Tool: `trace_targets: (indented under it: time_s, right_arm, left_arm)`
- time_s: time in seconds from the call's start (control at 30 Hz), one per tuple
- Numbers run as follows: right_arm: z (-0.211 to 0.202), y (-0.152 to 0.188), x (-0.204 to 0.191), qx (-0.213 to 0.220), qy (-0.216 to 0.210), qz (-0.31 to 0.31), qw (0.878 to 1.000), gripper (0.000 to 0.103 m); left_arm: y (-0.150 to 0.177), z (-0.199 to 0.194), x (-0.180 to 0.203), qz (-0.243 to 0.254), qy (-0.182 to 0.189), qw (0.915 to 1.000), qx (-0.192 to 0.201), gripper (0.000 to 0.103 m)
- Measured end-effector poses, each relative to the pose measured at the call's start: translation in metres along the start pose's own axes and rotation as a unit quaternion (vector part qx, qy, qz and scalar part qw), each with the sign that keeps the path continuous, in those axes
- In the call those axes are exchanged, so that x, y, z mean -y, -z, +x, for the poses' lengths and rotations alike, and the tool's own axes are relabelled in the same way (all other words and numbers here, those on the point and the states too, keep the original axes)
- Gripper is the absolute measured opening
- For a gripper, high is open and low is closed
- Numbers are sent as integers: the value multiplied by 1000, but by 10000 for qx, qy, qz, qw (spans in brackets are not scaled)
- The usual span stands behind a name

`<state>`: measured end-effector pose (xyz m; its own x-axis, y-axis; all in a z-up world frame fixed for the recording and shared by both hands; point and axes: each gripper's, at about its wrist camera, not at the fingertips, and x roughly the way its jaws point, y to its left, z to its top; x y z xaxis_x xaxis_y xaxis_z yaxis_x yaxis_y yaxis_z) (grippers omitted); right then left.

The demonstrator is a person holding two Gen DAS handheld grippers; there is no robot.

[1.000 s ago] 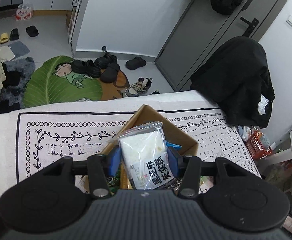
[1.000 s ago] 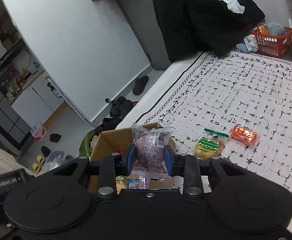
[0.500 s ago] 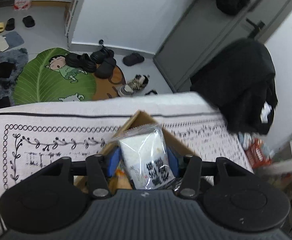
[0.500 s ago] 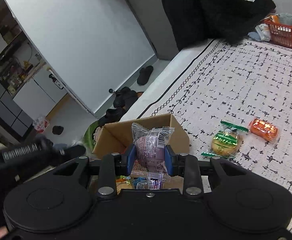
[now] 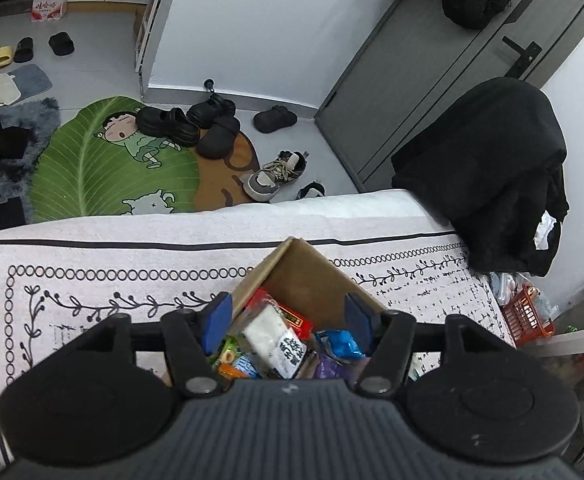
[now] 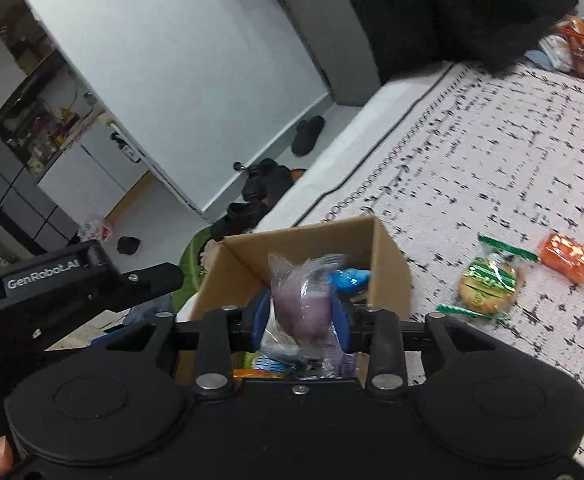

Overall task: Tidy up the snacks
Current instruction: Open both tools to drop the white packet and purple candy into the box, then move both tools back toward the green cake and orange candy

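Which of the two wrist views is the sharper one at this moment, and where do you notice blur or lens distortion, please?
Left wrist view: sharper, print on the white snack packet in the cardboard box legible; fisheye bends the bedspread's border. Right wrist view: motion-smeared, the bedspread pattern streaks, the purple snack in the right gripper is soft.

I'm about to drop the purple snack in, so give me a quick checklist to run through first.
1. Left tongs open, white packet lying in the cardboard box: ok.
2. Right tongs shut on the purple snack: ok.
3. Purple snack over the box opening: ok.
4. Room left in the box: cannot tell, already crowded.
5. Left tongs clear of the drop path: cannot tell.
6. Snacks left on the cloth: not ok, green-wrapped cake and orange packet outside.
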<state>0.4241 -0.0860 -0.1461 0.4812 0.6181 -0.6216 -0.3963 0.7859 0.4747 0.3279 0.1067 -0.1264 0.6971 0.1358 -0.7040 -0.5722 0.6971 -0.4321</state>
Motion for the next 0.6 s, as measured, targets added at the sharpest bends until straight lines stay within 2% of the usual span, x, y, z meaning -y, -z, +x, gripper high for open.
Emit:
trace_targets:
  time_s: [0.03, 0.3, 0.4, 0.6]
  right_arm:
    - [-2, 0, -2, 45, 1, -17, 10000, 54]
    - [-28, -4, 4, 187, 237, 89, 9995, 56]
    - [-37, -3, 7, 179, 338, 150, 9992, 61]
    - [-58, -1, 14, 178, 388, 146, 9990, 74]
  left_arm:
    - [-1, -1, 0, 2, -9, 10000, 4, 63]
    - [3, -18, 1, 97, -134, 9998, 60, 77]
    - [5, -27, 3, 120, -135, 9998, 89, 83]
    - [12, -43, 9, 231, -48, 9997, 76, 87]
